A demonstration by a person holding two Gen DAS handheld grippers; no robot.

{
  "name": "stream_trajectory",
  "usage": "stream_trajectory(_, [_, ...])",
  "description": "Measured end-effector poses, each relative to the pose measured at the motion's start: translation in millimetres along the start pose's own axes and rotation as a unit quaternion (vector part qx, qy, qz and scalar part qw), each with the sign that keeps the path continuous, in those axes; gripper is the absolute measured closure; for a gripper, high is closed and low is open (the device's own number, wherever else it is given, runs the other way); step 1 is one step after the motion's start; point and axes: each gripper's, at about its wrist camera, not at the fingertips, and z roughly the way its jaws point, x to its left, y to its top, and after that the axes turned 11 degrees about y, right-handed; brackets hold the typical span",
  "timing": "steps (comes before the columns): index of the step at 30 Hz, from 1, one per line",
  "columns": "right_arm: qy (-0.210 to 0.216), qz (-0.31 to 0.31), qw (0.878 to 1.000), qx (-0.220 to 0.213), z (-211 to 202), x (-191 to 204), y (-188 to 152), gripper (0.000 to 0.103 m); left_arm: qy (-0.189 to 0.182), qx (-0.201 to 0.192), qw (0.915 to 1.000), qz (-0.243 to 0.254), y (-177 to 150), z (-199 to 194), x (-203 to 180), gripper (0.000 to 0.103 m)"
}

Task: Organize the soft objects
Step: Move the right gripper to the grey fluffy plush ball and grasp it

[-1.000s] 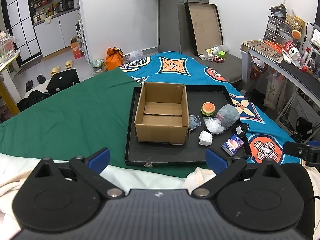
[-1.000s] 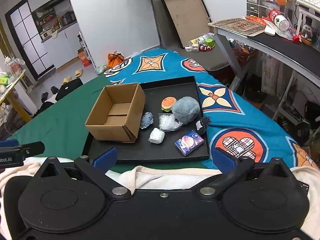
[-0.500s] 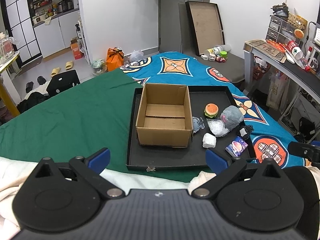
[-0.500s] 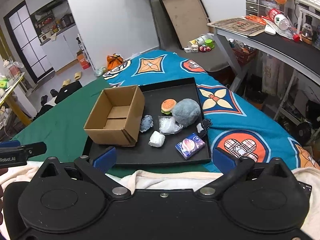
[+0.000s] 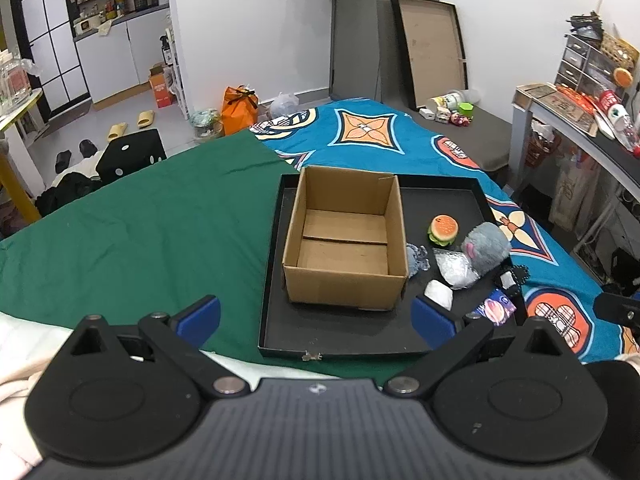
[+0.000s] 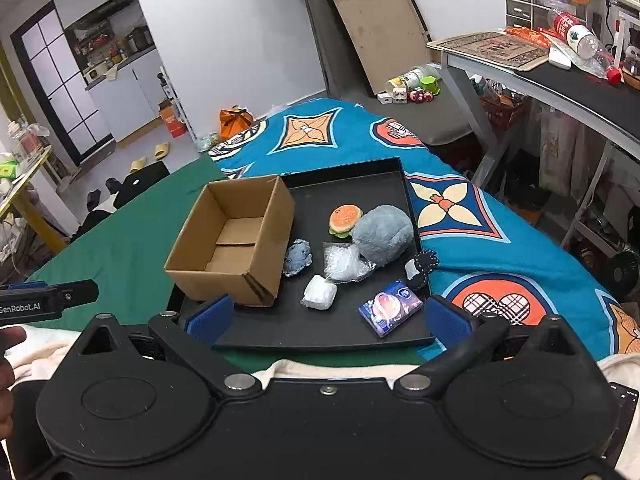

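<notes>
An empty cardboard box (image 5: 344, 240) (image 6: 236, 240) stands on the left of a black tray (image 5: 344, 336) (image 6: 304, 328). To its right lie a burger plush (image 5: 443, 230) (image 6: 345, 219), a grey furry plush (image 5: 486, 248) (image 6: 383, 235), a small blue-grey plush (image 5: 418, 260) (image 6: 297, 258), a clear plastic bag (image 5: 454, 268) (image 6: 343, 262), a white soft block (image 5: 439, 294) (image 6: 319, 293), a black-and-white item (image 6: 420, 266) and a blue packet (image 5: 496, 307) (image 6: 390, 307). My left gripper (image 5: 316, 316) and right gripper (image 6: 326, 318) hover open near the tray's front edge, both empty.
The tray rests on a bed with a green sheet (image 5: 132, 232) and a blue patterned cover (image 6: 460, 216). A cluttered desk (image 6: 560, 80) stands at the right. A large flat tray (image 5: 432, 48) leans on the far wall. Bags and slippers lie on the floor (image 5: 132, 120).
Both grippers have edged forward toward the tray, so the box and soft things look slightly larger and nearer. Nothing on the tray has moved.
</notes>
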Motion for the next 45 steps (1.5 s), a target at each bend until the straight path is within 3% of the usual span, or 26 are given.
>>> stream_trajectory(24, [-0.025,0.031,0.999,0.015,55.6,-53.2,25.9,0.0,0.018,0.029,0.9994,-0.009,30.5,85.8,-3.2,0.005])
stream_trajectory(34, [-0.013,0.046,0.999,0.021,85.6,-74.5,34.1,0.001,0.037,0.047,0.9982,-0.004,38.2,109.0,-8.9,0.005])
stream_trajectory(42, [0.006,0.065,0.997,0.031,113.2,-89.7,36.4,0.007,0.044,0.062,0.9971,-0.011,39.3,136.9,-12.3,0.012])
stream_trajectory(45, [0.006,0.074,0.997,0.029,121.9,-95.1,39.2,0.008,0.041,0.068,0.9967,-0.017,39.6,148.3,-14.2,0.02])
